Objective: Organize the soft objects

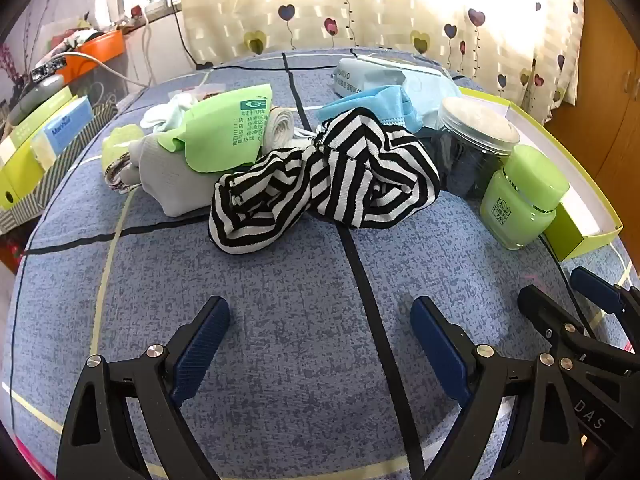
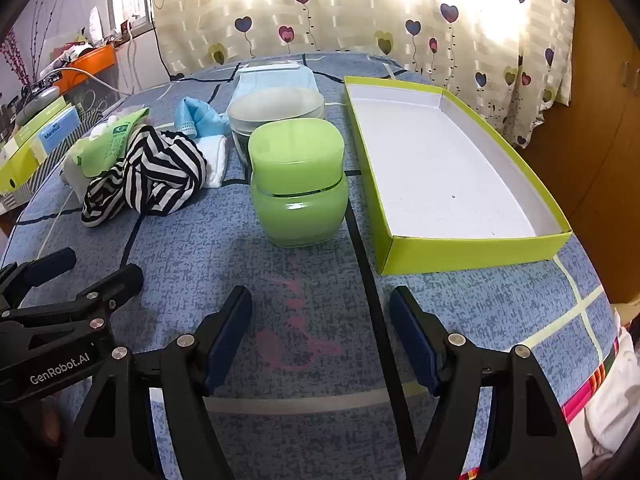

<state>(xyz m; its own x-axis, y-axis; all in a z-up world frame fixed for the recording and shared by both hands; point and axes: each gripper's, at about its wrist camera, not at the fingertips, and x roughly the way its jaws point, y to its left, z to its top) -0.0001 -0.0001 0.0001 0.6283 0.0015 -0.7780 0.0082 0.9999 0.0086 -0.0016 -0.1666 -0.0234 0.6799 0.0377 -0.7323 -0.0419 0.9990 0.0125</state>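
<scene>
nothing is gripped yet: both the left hand-held gripper point(image 1: 320, 344) and right hand-held gripper point(image 2: 320, 336) are spread, and the striped cloth point(image 1: 324, 184) at twelve o'clock must be reached first for the green box point(image 2: 472, 248).

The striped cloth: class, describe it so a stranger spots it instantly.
On the blue bedspread, find the heap of soft things left of the lime box. At its front lies the striped cloth, the only black-and-white item there.
</scene>
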